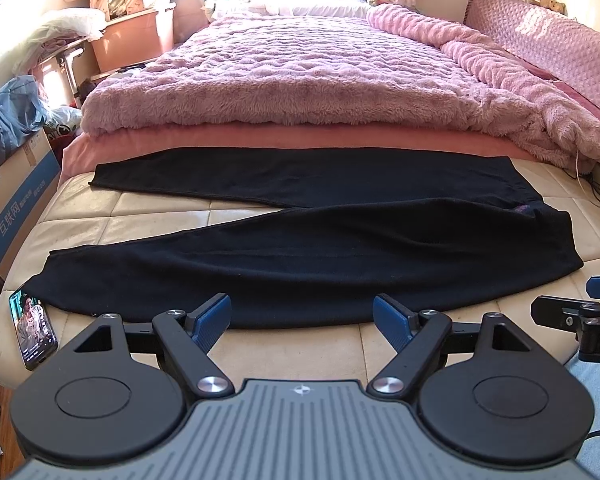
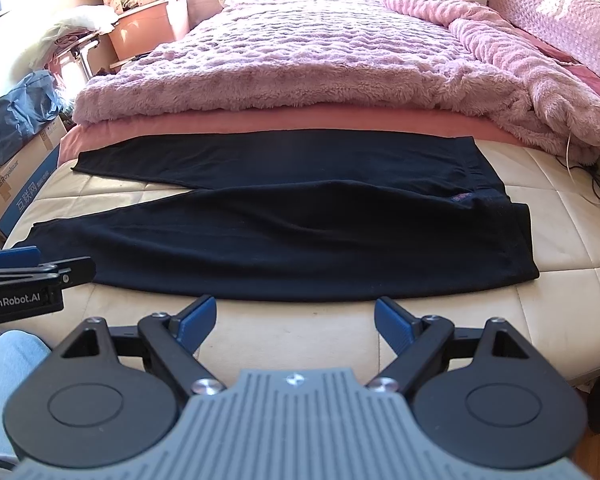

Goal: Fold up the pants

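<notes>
Hovering side by side, gaping left tongs [image 1: 302, 322] and right tongs [image 2: 295, 320] facing flat pants [image 2: 284, 232].

Black pants [image 1: 300, 256] are spread flat on a cream mattress [image 1: 300, 344], legs splayed leftward. The left gripper [image 1: 302, 320] is held with fingers wide apart at the near hem. A phone [image 1: 32, 330] is seen lying left.

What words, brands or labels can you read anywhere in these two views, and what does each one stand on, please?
"GenRobot.AI": on the left gripper, seen from the right wrist view.
"Royalstar": on the cardboard box beside the bed.
"互联网": on the same box's blue band; the smaller characters after it are too blurred to read.
Phone screen text: too small to read.
</notes>
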